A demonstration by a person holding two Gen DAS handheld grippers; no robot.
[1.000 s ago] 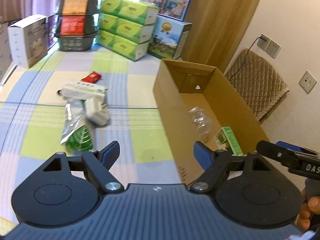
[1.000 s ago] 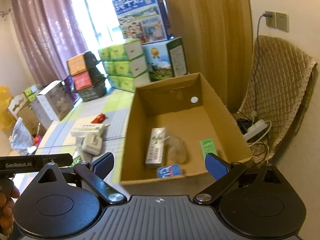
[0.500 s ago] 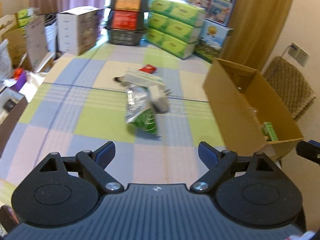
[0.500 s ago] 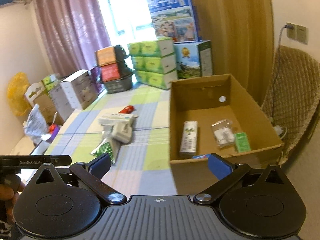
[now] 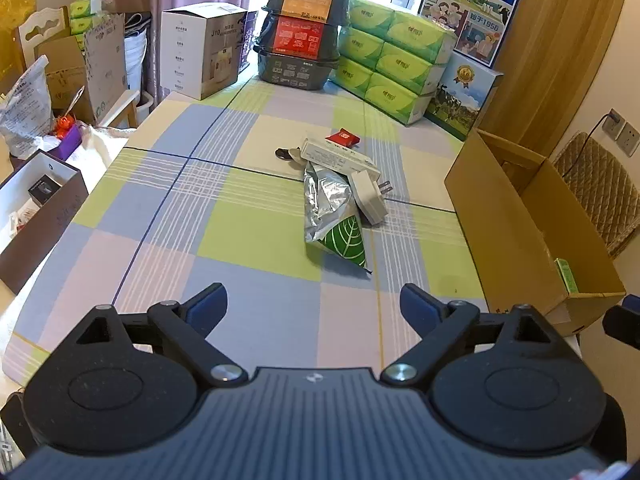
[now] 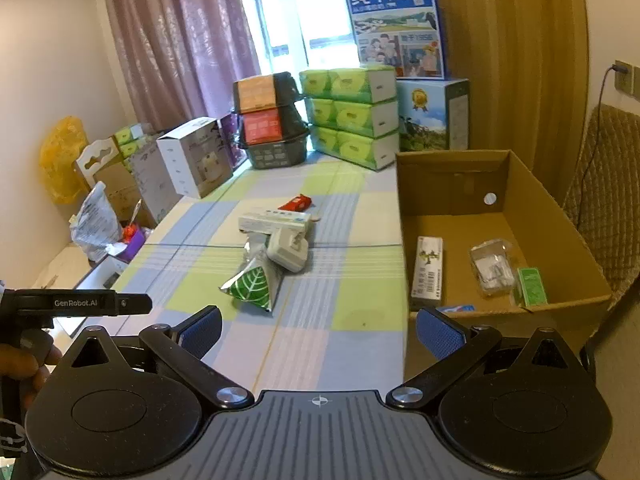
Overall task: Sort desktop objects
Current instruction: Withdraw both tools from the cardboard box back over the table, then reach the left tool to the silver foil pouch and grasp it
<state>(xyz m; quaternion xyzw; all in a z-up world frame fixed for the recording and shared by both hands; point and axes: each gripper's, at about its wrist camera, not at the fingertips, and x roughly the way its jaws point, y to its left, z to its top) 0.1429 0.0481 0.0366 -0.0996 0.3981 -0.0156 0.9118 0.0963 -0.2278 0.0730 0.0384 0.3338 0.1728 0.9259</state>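
A small pile lies mid-table: a silver and green leaf-print pouch (image 5: 334, 220) (image 6: 256, 280), a white plug adapter (image 5: 370, 196) (image 6: 289, 249), a long white box (image 5: 338, 156) (image 6: 274, 220), a red packet (image 5: 343, 137) (image 6: 295, 202) and a dark round piece (image 5: 285, 153). The open cardboard box (image 5: 516, 236) (image 6: 456, 184) stands at the table's right edge; it holds a long white carton (image 6: 428, 270), a clear bag (image 6: 491, 265) and a green carton (image 6: 531, 286) (image 5: 565, 274). My left gripper (image 5: 314, 304) is open and empty, well short of the pile. My right gripper (image 6: 318, 330) is open and empty too, near the box's front corner.
Green tissue packs (image 5: 394, 68), stacked dark baskets (image 5: 300, 36), a white appliance box (image 5: 202, 48) and milk cartons (image 5: 470, 8) line the far end. A dark open box (image 5: 36, 216) sits at the left edge. A hand (image 6: 20, 364) holds the other gripper's handle at left.
Both grippers have drawn back and swung left, away from the cardboard box. More of the checked table and the pile now shows; both stay open and empty.
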